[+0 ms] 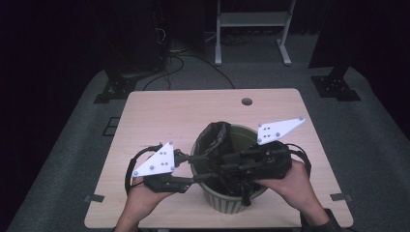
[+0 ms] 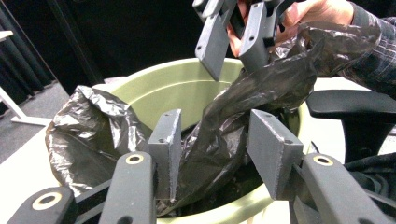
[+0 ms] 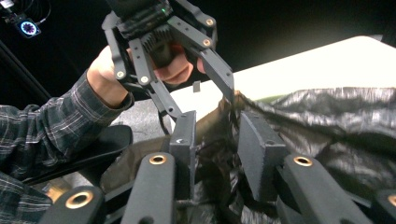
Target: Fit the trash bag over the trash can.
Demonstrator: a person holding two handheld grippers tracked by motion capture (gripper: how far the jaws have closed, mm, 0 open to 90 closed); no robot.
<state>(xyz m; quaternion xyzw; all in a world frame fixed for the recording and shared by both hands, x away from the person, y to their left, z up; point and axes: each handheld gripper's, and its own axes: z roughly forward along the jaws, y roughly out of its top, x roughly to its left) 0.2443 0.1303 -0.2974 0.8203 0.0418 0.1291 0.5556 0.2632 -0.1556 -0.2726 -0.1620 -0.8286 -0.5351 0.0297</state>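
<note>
Lower centre of the high view: an olive bin stands on the table, its black liner bag bunched inside and over the rim. At left, the left gripper reaches in, jaws partly apart around a fold of bag, contact uncertain. At right, the right gripper has slack film between jaws just opened. Step in hand: fitting the liner. Next, probably spreading its edge over the rim.
</note>
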